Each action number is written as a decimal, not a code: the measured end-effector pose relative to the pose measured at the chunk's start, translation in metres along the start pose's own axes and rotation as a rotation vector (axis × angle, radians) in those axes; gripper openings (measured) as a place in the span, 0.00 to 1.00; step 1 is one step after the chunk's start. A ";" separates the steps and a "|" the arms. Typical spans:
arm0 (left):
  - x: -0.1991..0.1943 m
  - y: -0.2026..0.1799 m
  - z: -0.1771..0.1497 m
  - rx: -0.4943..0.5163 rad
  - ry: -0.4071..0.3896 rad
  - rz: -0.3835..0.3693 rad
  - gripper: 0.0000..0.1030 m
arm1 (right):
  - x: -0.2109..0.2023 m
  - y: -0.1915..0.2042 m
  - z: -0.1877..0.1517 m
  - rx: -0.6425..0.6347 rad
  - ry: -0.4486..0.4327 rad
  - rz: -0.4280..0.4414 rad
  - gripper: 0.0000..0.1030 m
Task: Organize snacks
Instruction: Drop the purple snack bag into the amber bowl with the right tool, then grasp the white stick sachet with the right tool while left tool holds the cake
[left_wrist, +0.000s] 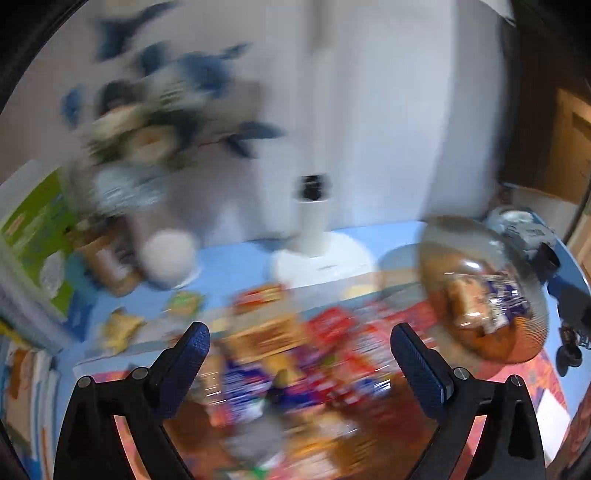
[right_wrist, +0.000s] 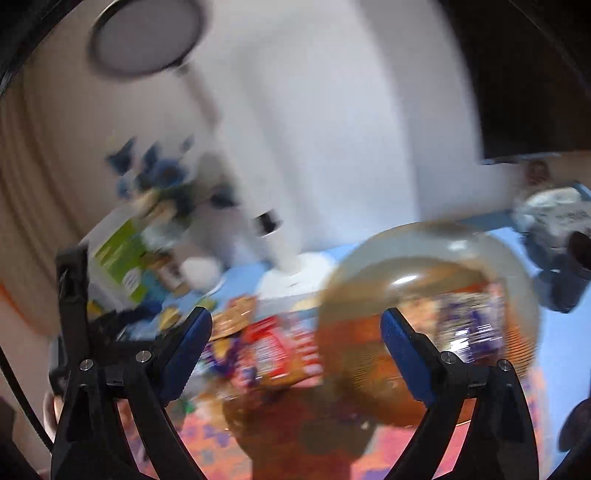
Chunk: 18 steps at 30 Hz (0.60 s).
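**A:** So what's nearest in both views?

**B:** The grippers. The left gripper (left_wrist: 299, 345) has its jaws spread wide with nothing between them, hanging over a blurry pile of snacks (left_wrist: 295, 354) in red, orange and purple wrappers on a patterned mat (left_wrist: 532, 376). The right gripper (right_wrist: 295, 332) is released too, nothing clamped.

**A:** And the bowl?

**B:** A clear brownish bowl (left_wrist: 484, 291) sits toward the right side of the table (left_wrist: 229, 266), with a couple of packets inside. In the right wrist view it fills the space just behind the right finger; can't tell if they touch, too smeared.

**A:** Anything loose?

**B:** Two small snack packets (left_wrist: 120, 328) lie on the blue top toward the left edge, apart from the pile.

**A:** Farther back?

**B:** A white round stand (left_wrist: 317, 258) at the back edge by the wall, a white ball-shaped thing (left_wrist: 170, 258) beside it, and flowers (left_wrist: 147, 133) in the back left corner.
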<state>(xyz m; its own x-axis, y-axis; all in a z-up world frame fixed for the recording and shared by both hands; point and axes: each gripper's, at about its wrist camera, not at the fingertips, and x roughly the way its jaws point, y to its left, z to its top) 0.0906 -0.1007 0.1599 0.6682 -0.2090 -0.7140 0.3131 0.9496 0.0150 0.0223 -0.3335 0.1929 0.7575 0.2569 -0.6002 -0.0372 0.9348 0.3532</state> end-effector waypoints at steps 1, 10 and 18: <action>-0.005 0.020 -0.003 -0.019 0.004 0.019 0.95 | 0.007 0.021 -0.006 -0.025 0.015 0.017 0.91; 0.007 0.154 -0.063 -0.185 0.097 0.159 0.95 | 0.082 0.162 -0.102 -0.224 0.263 0.138 0.91; 0.049 0.168 -0.100 -0.235 0.155 0.075 0.95 | 0.138 0.230 -0.208 -0.357 0.484 0.162 0.91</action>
<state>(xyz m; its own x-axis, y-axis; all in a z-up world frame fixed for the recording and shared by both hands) 0.1089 0.0724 0.0577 0.5671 -0.1147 -0.8157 0.0897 0.9930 -0.0773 -0.0169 -0.0326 0.0422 0.3454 0.4058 -0.8462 -0.4061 0.8775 0.2551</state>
